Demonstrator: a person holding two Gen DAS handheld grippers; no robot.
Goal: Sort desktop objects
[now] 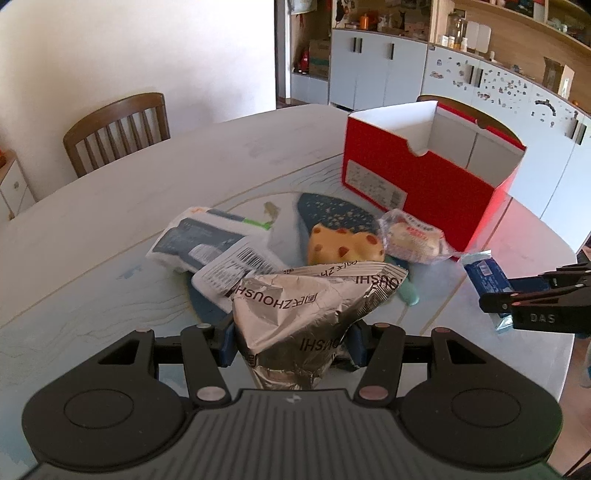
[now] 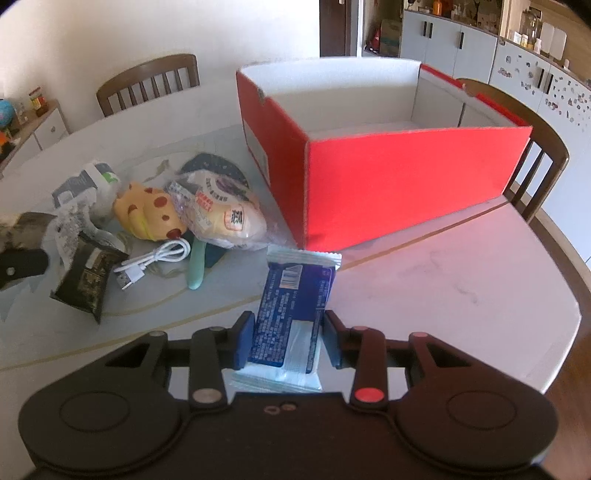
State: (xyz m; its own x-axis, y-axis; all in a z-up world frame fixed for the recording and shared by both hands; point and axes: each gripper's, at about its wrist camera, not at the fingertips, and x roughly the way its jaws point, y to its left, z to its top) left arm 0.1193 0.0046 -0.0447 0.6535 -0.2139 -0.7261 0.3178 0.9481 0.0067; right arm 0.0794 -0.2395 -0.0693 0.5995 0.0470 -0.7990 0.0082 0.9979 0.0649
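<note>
Left tongs [image 1: 291, 347]: clamped on silver foil bag [image 1: 314, 310], low over the table [image 1: 110, 221].
Right tongs [image 2: 284, 341]: gripping blue wrapper packet [image 2: 291, 310], near red box [image 2: 406, 177].

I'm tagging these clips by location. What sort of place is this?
Most likely a home dining room: a dining table with wooden chairs around it, white cabinets along the wall, and open shelves crowded with household bottles and boxes.
</note>
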